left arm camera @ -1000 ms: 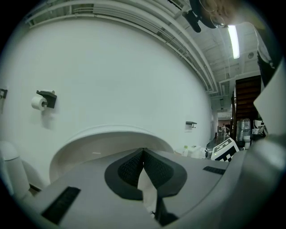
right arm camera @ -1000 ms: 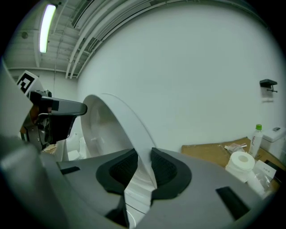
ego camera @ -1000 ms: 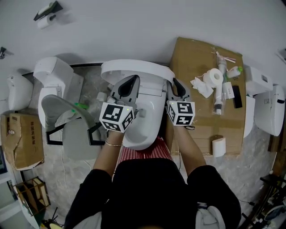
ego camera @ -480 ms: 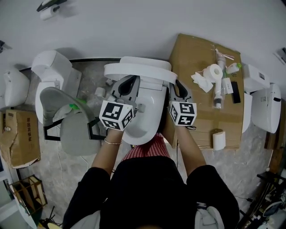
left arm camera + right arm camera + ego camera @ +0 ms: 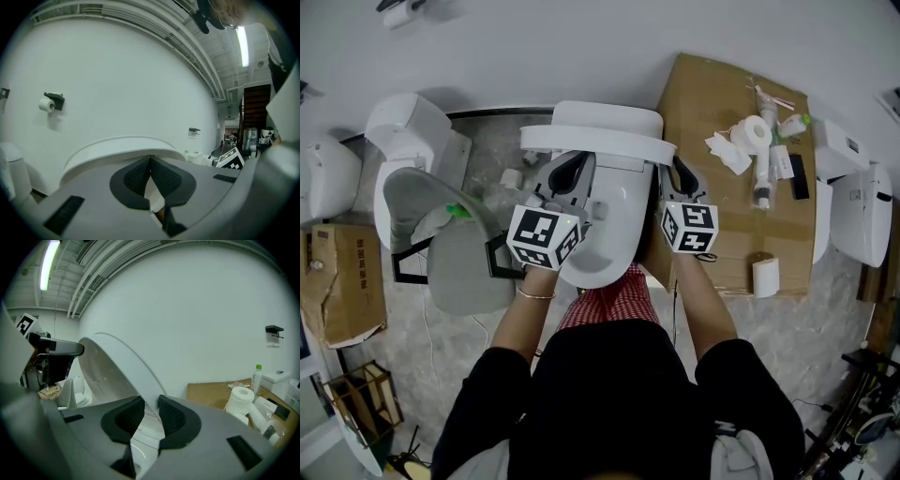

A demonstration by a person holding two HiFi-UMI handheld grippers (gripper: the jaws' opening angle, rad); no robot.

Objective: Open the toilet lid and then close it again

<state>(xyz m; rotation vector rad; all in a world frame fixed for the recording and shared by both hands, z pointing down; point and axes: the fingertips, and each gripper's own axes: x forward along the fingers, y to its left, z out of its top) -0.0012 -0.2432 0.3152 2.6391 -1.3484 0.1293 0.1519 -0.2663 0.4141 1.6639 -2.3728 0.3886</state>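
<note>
The toilet lid (image 5: pixel 598 142) stands raised at the upper centre of the head view, seen nearly edge-on above the toilet bowl (image 5: pixel 605 239). The right tool (image 5: pixel 677 175) clamps the lid's right edge, which runs up between its jaws in the right gripper view (image 5: pixel 151 411). The left tool (image 5: pixel 572 171) is clenched with its tips together and nothing in them, just under the lid's curved rim (image 5: pixel 117 147).

Toilet lid (image 5: pixel 598 141) white. Left tool (image 5: pixel 572 169) & right tool (image 5: pixel 675 174): grey, blk textured pads, blk/wht square-marker cubes. Cardboard box (image 5: pixel 712 103) brown. Floor (image 5: pixel 483 187) grey marbled. Cloth (image 5: pixel 614 302) red/wht check. Wall (image 5: pixel 581 47) white.
</note>
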